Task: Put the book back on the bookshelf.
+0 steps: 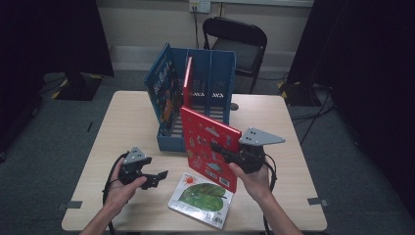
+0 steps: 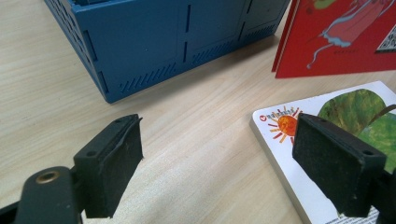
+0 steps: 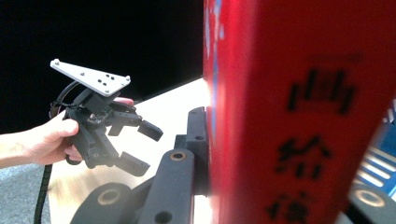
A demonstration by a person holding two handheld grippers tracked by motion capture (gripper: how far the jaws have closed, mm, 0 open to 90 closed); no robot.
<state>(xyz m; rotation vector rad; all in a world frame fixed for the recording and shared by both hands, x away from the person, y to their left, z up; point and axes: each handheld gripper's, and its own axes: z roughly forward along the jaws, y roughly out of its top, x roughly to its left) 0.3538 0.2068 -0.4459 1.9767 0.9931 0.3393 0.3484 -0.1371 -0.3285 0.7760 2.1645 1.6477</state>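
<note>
My right gripper (image 1: 220, 149) is shut on a red picture book (image 1: 208, 142) and holds it upright above the table, just in front of the blue file rack (image 1: 220, 83). In the right gripper view the red book's (image 3: 299, 93) spine stands between my jaws. My left gripper (image 1: 157, 178) hovers low over the front left of the table, open with nothing between its pads (image 2: 116, 168). A white book with a green leaf and a sun (image 1: 201, 198) lies flat between the two hands; its corner (image 2: 280, 140) sits near the left gripper's right jaw.
The rack (image 2: 154, 42) holds a blue book (image 1: 164, 88) leaning at its left and a thin red one (image 1: 187, 81) upright. A black chair (image 1: 240, 44) stands behind the wooden table (image 1: 127, 122). The left gripper (image 3: 149, 149) appears beyond the red book.
</note>
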